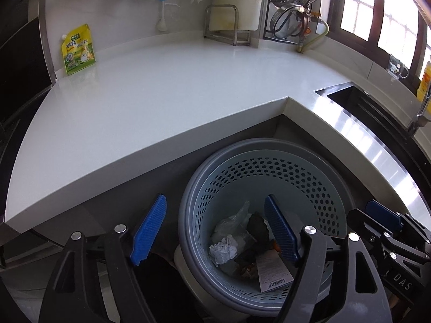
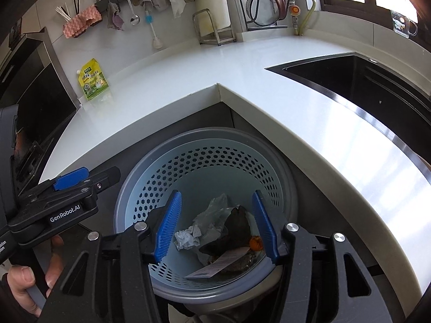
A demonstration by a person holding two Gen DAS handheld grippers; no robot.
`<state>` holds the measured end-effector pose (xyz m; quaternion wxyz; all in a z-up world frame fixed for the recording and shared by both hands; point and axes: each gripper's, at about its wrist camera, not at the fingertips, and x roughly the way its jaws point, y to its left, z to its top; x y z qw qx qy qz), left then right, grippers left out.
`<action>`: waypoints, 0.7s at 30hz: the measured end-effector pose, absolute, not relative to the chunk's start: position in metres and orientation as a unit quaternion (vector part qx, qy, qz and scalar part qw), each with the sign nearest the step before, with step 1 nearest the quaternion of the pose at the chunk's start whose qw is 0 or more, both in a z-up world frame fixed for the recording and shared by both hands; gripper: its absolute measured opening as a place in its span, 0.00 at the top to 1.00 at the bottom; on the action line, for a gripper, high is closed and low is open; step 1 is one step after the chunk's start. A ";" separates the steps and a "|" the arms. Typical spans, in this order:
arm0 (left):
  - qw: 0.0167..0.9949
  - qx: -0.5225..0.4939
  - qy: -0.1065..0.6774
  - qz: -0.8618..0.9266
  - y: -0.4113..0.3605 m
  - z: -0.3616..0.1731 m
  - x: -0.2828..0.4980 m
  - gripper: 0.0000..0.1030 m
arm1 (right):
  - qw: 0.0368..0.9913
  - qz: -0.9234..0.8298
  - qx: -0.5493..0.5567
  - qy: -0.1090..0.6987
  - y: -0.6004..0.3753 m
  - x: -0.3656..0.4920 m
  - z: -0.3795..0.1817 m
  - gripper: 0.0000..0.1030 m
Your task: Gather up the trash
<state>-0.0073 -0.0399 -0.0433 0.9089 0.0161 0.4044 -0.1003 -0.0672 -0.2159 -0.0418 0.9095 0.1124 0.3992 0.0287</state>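
Both grippers, left [image 1: 215,231] and right [image 2: 214,226], hang wide open and empty over the perforated bin [image 2: 204,161] (under the counter corner), where crumpled paper [image 2: 187,238] lies.

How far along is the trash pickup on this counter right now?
Mostly done, it seems: the bin already holds crumpled paper, a plastic bag and a barcoded tag. Nothing is in hand; the left gripper and right gripper are open above the bin. Only a yellow-green pouch stands on the countertop, possibly not trash.
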 end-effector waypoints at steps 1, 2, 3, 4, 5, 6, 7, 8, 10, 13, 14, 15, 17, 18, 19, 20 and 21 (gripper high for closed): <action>0.909 0.016 0.404 -0.100 -0.039 -0.043 -0.007 0.27 | 0.910 0.028 0.111 0.400 -0.216 -0.067 -0.042 0.49; 0.909 0.015 0.404 -0.099 -0.040 -0.043 -0.008 0.27 | 0.909 0.028 0.110 0.400 -0.215 -0.067 -0.042 0.49; 0.910 0.015 0.403 -0.099 -0.039 -0.043 -0.008 0.26 | 0.909 0.028 0.109 0.401 -0.215 -0.067 -0.042 0.49; 0.910 0.016 0.403 -0.098 -0.040 -0.042 -0.008 0.26 | 0.909 0.028 0.109 0.401 -0.214 -0.067 -0.042 0.49; 0.910 0.016 0.402 -0.098 -0.040 -0.042 -0.008 0.25 | 0.909 0.028 0.108 0.401 -0.213 -0.066 -0.042 0.48; 0.911 0.015 0.401 -0.097 -0.039 -0.042 -0.008 0.25 | 0.909 0.028 0.108 0.401 -0.213 -0.066 -0.042 0.47; 0.911 0.015 0.401 -0.097 -0.039 -0.042 -0.008 0.25 | 0.909 0.028 0.107 0.401 -0.213 -0.065 -0.042 0.47; 0.911 0.016 0.401 -0.097 -0.039 -0.042 -0.008 0.25 | 0.909 0.027 0.107 0.401 -0.213 -0.065 -0.042 0.47; 0.910 0.016 0.402 -0.097 -0.039 -0.042 -0.007 0.25 | 0.909 0.027 0.107 0.402 -0.213 -0.065 -0.043 0.46; 0.911 0.018 0.402 -0.095 -0.038 -0.043 -0.007 0.24 | 0.909 0.026 0.106 0.403 -0.212 -0.065 -0.044 0.46; 0.910 0.018 0.403 -0.096 -0.038 -0.043 -0.006 0.24 | 0.908 0.026 0.106 0.403 -0.212 -0.064 -0.044 0.46; 0.910 0.017 0.404 -0.096 -0.037 -0.044 -0.006 0.24 | 0.908 0.027 0.107 0.404 -0.213 -0.064 -0.045 0.46; 0.910 0.018 0.404 -0.094 -0.038 -0.044 -0.006 0.24 | 0.908 0.026 0.107 0.405 -0.213 -0.064 -0.045 0.46; 0.910 0.019 0.404 -0.094 -0.038 -0.045 -0.006 0.24 | 0.907 0.027 0.107 0.405 -0.212 -0.064 -0.046 0.46; 0.909 0.019 0.405 -0.094 -0.038 -0.045 -0.006 0.24 | 0.907 0.027 0.107 0.406 -0.212 -0.063 -0.046 0.46; 0.909 0.019 0.405 -0.094 -0.038 -0.045 -0.006 0.24 | 0.907 0.027 0.107 0.406 -0.212 -0.063 -0.047 0.46; 0.909 0.019 0.406 -0.093 -0.038 -0.046 -0.006 0.24 | 0.907 0.027 0.108 0.406 -0.212 -0.063 -0.047 0.46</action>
